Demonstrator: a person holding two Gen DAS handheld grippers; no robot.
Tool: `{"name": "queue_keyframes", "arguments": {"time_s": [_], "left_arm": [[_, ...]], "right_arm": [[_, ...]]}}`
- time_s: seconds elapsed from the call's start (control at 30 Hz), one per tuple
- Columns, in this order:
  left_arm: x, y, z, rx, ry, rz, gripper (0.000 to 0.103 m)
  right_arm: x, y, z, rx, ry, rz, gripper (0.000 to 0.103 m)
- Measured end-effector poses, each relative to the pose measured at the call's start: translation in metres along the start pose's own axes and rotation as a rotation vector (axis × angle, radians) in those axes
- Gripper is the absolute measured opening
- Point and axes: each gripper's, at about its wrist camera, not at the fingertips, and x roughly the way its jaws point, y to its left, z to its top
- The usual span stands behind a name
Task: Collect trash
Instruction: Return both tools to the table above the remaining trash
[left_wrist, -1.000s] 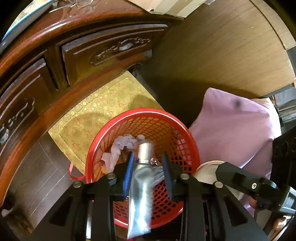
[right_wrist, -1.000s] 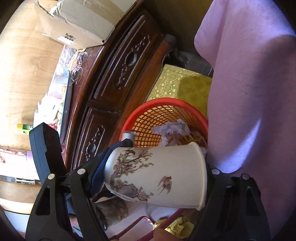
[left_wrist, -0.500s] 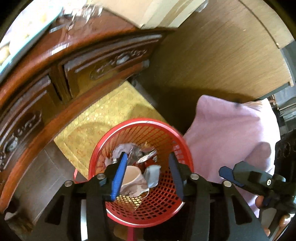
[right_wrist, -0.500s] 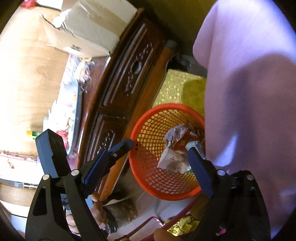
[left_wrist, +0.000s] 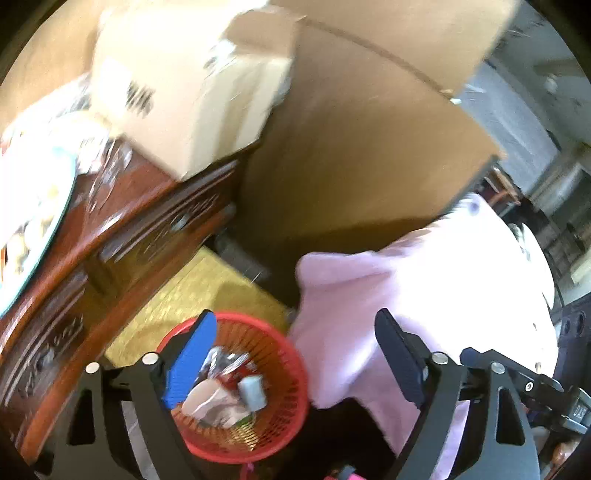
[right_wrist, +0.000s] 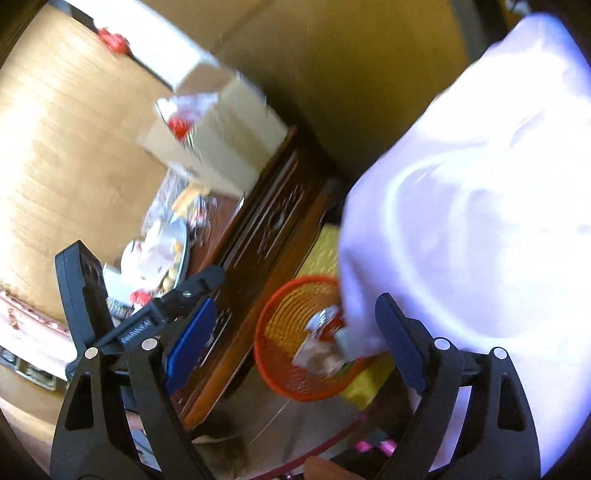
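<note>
Grippers, two: left gripper (left_wrist: 295, 350), right gripper (right_wrist: 295, 332), both spread empty; one red basket (left_wrist: 288, 369)

Basket (left_wrist: 295, 387) red, open mesh pattern; orange-red in right wrist view (right_wrist: 273, 373). Trash inside (left_wrist: 218, 398): white, pale pink, silver, bit of red. Mat (left_wrist: 207, 291) golden yellow, small repeated pattern, blurred. Cabinet (left_wrist: 122, 236) dark red-brown wood, carved ornament on drawers. Cloth (left_wrist: 424, 295) pale lilac-pink. Cardboard box (left_wrist: 192, 92) beige, black print. Gripper pads (left_wrist: 192, 358) blue, frames black.
</note>
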Motion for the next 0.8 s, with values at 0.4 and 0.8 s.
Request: {"name": "queue_keyframes", "arguments": {"time_s": [0.4, 0.8], "left_arm": [[-0.004, -0.173, -0.010, 0.238, 0.007, -0.236, 0.094], [0.020, -0.359, -0.073, 0.561, 0.113, -0.454, 0.097]], "right_arm": [[-0.173, -0.099, -0.025, 0.141, -0.338, -0.237, 0.086], [-0.282, -0.214, -0.092, 0.388, -0.518, -0.453, 0.086]]}}
